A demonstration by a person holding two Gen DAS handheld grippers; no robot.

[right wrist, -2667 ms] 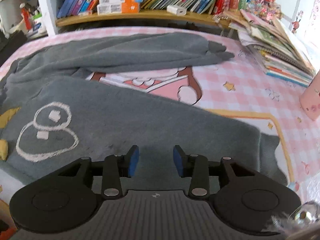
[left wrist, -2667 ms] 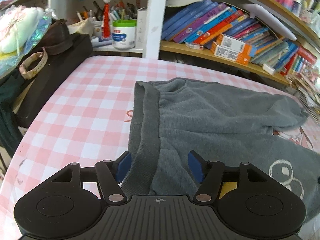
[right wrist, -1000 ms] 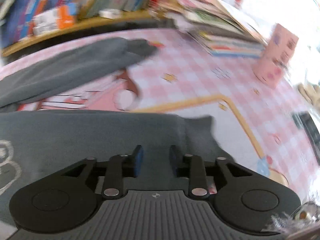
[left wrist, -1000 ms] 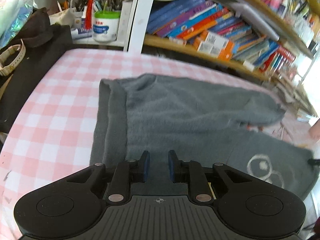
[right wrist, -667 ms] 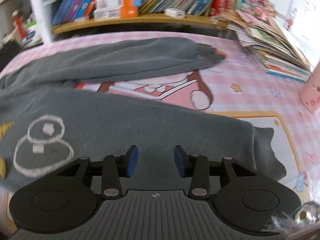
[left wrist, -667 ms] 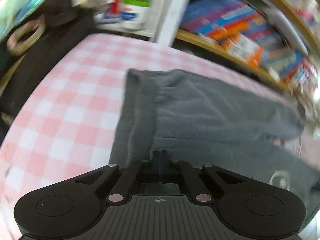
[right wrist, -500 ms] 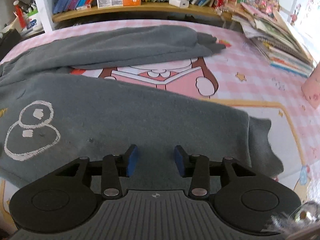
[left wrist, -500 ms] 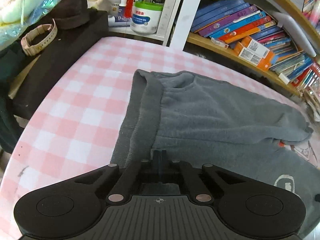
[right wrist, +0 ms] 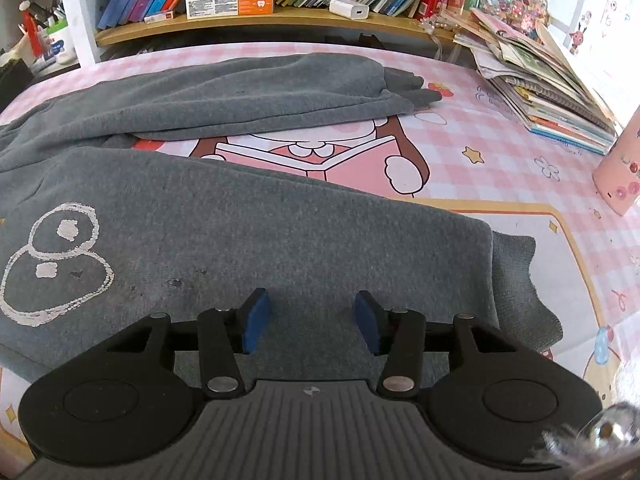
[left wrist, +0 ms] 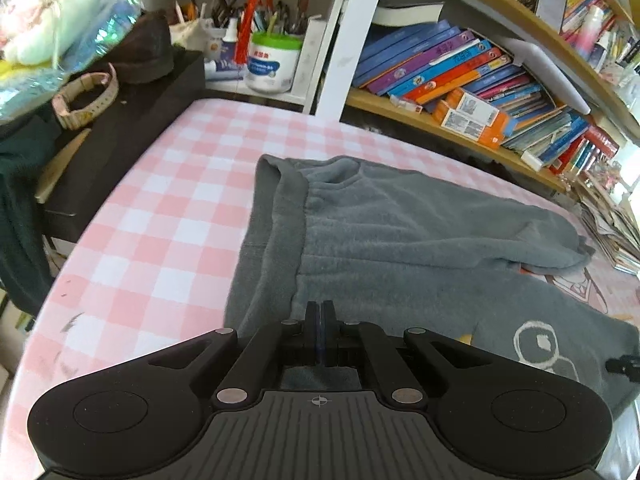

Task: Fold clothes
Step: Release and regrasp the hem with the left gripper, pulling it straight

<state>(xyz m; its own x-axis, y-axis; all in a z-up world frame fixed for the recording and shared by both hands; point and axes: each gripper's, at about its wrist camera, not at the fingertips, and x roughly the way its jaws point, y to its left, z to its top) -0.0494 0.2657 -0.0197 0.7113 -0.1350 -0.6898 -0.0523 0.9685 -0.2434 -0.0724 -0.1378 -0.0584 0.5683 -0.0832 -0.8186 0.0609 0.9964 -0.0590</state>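
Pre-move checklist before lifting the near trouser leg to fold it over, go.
1. Left hand-held gripper shut on the gray pants near the waistband: ok, jaws closed; whether cloth sits between them, cannot tell.
2. Right hand-held gripper gripping the near leg: not ok, jaws open above the fabric.
3. Near leg cuff flat on the table: ok.
4. Far leg laid out flat as landing zone: ok, minor wrinkles.
5. Pink cup and book stack apart from the pants: ok.
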